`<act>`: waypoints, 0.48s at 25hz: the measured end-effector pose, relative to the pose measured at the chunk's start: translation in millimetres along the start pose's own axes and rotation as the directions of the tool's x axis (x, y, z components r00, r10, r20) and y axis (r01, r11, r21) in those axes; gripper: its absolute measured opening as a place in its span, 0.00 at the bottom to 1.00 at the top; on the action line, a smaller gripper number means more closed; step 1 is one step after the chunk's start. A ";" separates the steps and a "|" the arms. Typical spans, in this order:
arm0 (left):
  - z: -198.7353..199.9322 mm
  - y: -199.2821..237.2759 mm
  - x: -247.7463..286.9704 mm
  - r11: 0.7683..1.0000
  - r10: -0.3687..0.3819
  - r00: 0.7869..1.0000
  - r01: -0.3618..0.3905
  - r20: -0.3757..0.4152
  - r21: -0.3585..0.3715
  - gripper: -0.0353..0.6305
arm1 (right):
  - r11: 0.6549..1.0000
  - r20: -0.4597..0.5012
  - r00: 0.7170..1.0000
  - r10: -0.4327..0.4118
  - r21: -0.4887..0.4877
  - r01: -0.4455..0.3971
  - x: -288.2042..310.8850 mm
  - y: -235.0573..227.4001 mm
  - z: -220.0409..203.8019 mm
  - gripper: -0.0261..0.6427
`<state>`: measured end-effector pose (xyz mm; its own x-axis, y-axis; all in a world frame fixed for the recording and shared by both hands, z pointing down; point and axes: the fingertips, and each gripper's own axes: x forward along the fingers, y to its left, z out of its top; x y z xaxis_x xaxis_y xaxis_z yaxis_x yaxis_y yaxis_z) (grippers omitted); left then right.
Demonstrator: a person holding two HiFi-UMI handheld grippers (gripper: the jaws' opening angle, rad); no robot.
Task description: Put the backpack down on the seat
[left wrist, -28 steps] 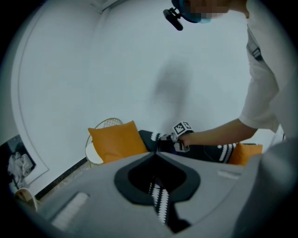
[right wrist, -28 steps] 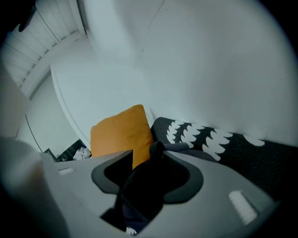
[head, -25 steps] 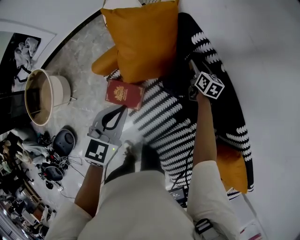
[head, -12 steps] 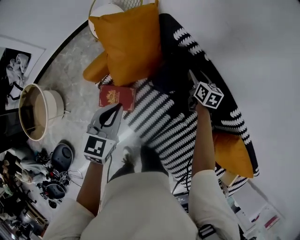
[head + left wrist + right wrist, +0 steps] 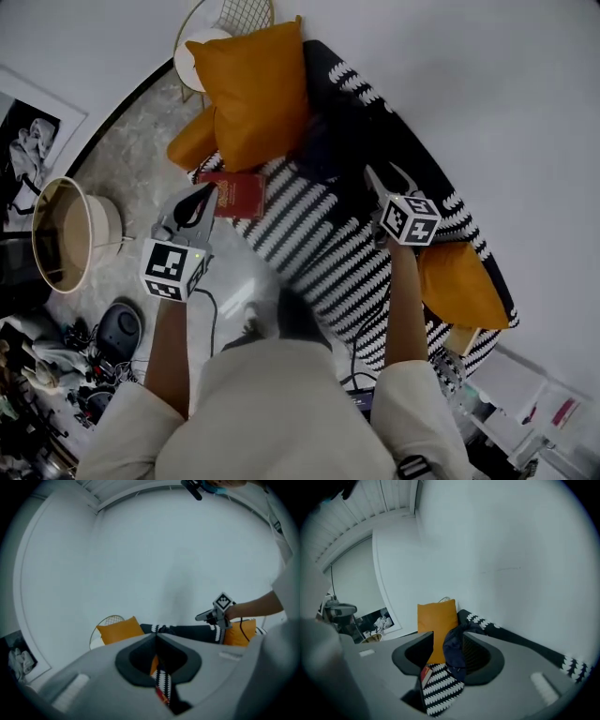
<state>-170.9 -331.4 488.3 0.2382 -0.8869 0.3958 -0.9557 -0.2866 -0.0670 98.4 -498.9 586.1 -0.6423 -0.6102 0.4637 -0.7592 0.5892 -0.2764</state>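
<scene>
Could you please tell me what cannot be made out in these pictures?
Dark navy fabric backpack: in the right gripper view, cropped by the grey jaws of the right gripper; in the head view, its outline merges with the black-and-white patterned throw.
Red rectangular book: in the head view, cover print too small; left gripper overlaps one edge.

Head view: above the person (image 5: 281, 403), facing steeply down onto the striped seat (image 5: 319, 248), at arm's reach. Left gripper view: low, off the seat's front edge, facing across it to the wall (image 5: 140, 564); it takes in the right gripper (image 5: 199, 617). Right gripper view: close over the seat, facing along it. All three views share the orange cushion (image 5: 248, 89).
</scene>
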 end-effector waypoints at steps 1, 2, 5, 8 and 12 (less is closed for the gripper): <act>-0.4 0.6 -9.6 1.000 -0.007 1.000 0.007 -0.002 0.006 0.06 | 1.000 0.007 1.000 0.004 -0.001 -0.004 -12.7 13.2 1.6 0.33; -0.5 1.2 -18.3 1.000 -0.015 1.000 0.015 -0.002 0.013 0.06 | 1.000 0.013 1.000 0.006 -0.004 -0.006 -24.1 26.2 3.5 0.32; 5.3 5.1 -40.0 1.000 -0.019 1.000 0.018 0.019 0.025 0.06 | 0.998 0.026 1.000 -0.004 -0.056 0.005 -51.6 62.9 14.3 0.28; 21.0 6.8 -66.5 0.999 -0.018 0.998 0.016 0.052 0.029 0.06 | 0.993 0.051 0.999 -0.020 -0.117 0.026 -79.9 104.0 31.7 0.25; 42.2 -4.9 -96.3 0.998 -0.038 0.995 0.032 0.094 0.062 0.06 | 0.986 0.093 0.995 -0.048 -0.156 0.062 -124.3 142.0 41.3 0.16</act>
<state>-181.9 -259.8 411.9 0.2897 -0.9055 0.3100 -0.9349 -0.3371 -0.1108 66.1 -361.2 454.5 -0.6123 -0.6841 0.3963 -0.7718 0.6259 -0.1122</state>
